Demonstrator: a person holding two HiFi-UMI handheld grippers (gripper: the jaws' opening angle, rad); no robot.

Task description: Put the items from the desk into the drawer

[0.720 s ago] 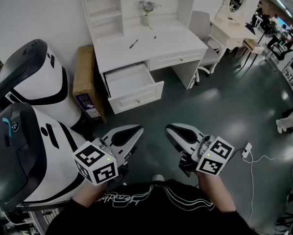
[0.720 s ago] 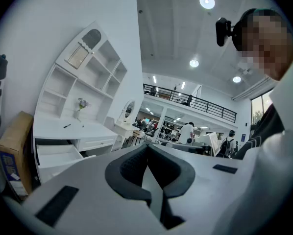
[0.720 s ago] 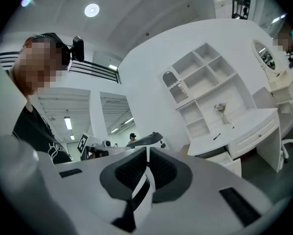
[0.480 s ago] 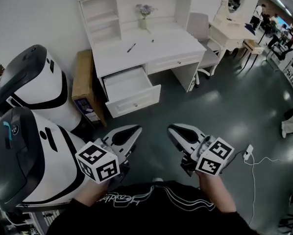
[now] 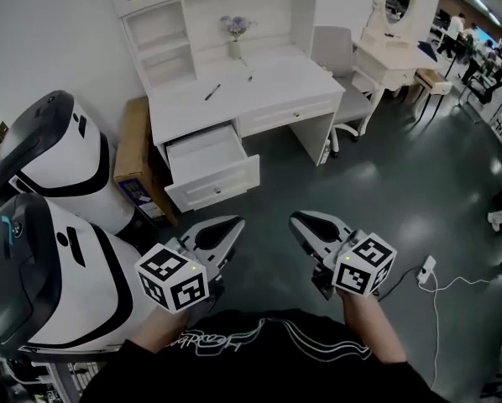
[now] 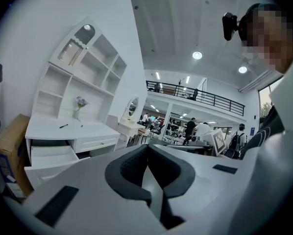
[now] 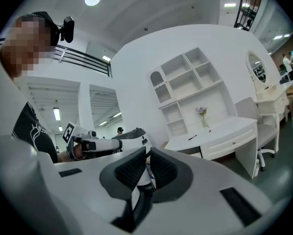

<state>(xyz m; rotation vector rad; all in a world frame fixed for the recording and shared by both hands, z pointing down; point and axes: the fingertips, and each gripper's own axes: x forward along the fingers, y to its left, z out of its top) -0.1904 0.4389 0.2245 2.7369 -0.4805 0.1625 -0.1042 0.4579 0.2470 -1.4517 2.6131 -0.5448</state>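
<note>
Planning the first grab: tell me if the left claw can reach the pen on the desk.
Probably not yet: nothing blocks it, but the left claw hangs far from the pen, across open floor.

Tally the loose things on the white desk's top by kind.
Vase with flowers: 1
Dark pen: 1
Small dark item, too small to identify: 1
Total: 3
</note>
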